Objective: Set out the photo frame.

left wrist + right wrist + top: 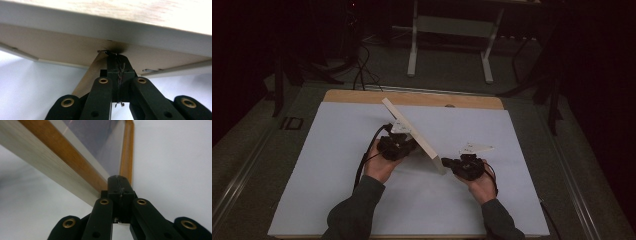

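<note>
White table sheet (337, 165) — both hands (379, 162) flank the tilted picture frame (412, 135), jaws closed.

Your high view is dim, the room around the table (512, 150) nearly black and only the white sheet catching soft light. Your gripper views are far brighter, with the frame (125, 27) washed out and blurred up close. Under it you get a dark smudge of shadow, and the frame (50, 167) edges go soft.

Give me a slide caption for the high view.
Two shut claws tilt a pale wooden picture frame up on the white table cover.
</note>
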`<state>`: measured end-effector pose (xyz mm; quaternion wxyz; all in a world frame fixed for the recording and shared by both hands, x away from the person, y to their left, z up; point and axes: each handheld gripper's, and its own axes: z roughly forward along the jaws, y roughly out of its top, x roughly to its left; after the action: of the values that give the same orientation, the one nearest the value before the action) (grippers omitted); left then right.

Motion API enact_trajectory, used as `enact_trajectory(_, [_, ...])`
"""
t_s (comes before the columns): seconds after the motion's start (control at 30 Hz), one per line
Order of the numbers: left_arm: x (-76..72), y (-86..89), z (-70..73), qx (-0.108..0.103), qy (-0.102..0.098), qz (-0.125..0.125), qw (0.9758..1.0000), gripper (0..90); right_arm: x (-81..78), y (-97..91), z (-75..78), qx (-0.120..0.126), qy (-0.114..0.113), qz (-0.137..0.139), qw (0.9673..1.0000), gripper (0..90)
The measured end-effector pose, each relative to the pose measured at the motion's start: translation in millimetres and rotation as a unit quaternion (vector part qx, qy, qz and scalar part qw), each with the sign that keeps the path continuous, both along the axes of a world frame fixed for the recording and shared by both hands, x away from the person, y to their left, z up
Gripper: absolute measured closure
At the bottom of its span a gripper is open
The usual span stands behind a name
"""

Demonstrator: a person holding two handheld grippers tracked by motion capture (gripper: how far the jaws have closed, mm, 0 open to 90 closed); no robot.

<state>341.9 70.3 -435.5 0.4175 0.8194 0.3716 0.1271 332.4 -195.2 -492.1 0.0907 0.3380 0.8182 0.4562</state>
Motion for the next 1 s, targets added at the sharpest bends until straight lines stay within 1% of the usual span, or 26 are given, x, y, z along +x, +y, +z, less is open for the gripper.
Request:
enact_trajectory(0.37, [2.1,3.4,-1.8,0.004,0.002,0.005,1.0000,90.0,-6.1,12.8,1.1,-0.007,-0.004,0.020,0.9998,89.9])
enact_trajectory(0.47, [1.7,3.0,-3.9,0.005,0.003,0.004,1.0000,90.0,-7.8,16.3,1.6,-0.010,-0.006,0.026,0.9996,89.9])
enact_trajectory(0.7, [1.9,1.9,-6.6,0.007,0.005,-0.001,1.0000,90.0,-9.5,19.5,1.8,-0.012,-0.006,0.030,0.9995,89.9])
enact_trajectory(0.87, [2.4,1.7,-8.0,0.004,0.008,-0.002,1.0000,90.0,-11.8,23.1,2.1,-0.014,-0.007,0.037,0.9992,89.9])
enact_trajectory(1.0, [2.9,0.5,-9.9,0.001,0.009,-0.008,0.9999,90.0,-13.4,27.4,2.4,-0.013,-0.008,0.043,0.9989,89.9])
